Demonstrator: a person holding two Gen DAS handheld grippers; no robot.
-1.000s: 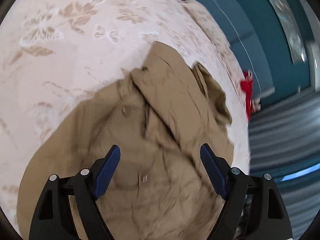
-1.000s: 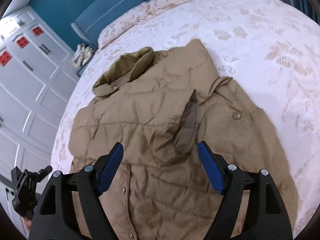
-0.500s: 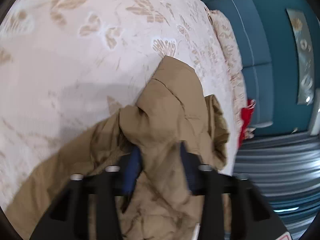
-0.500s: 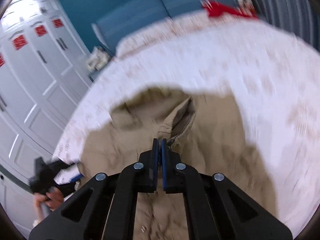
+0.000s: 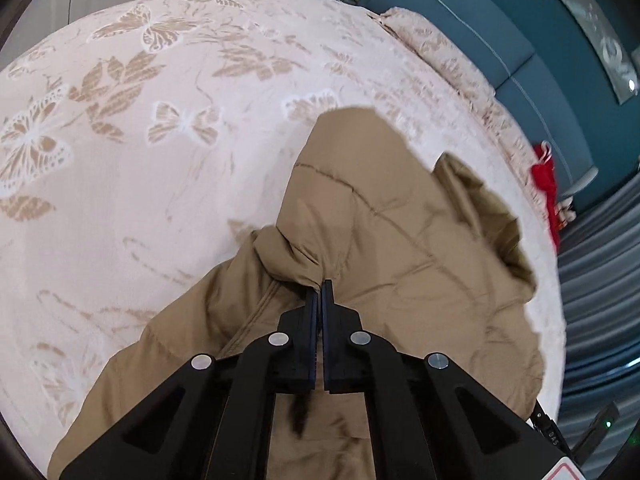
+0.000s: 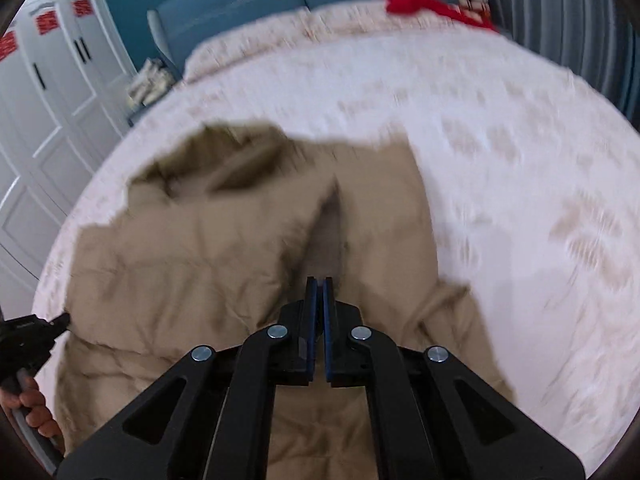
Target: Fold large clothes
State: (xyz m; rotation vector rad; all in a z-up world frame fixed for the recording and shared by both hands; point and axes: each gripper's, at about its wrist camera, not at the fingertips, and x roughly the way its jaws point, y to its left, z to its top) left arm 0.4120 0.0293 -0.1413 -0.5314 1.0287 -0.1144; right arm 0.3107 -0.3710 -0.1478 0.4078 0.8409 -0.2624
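The tan coat (image 5: 400, 248) lies spread across the bed (image 5: 160, 128), its padded body wrinkled and one dark-lined flap standing up near the middle. Starting from the left: the left tongs (image 5: 321, 286) are closed tight on a bunched ridge of fabric, pinched right at the tips with a puckered fold rising just above them. Beyond that, the hood end of the coat curls toward the blue headboard (image 5: 520, 52), and a red cloth (image 5: 544, 176) sits at the far edge of the bed, well apart from the coat. Moving right, the right tongs (image 6: 319, 284) are also closed, their tips at the base of that upright flap (the picture is smeared here, so I cannot be sure how much cloth is actually caught between them). At the far left edge of that view a hand (image 6: 34, 408) grips the handle of the other tool. What worries me is the grip on both sides: each pinch looks like a thin outer layer at the very tips, and a puffy coat like this is heavy and slick, so a quick lift could pull the shell free, or raise only the top layer while the lining and far side drag behind. If the two ends are carried unevenly, the fold would likely land skewed, with the hood bunching under it.
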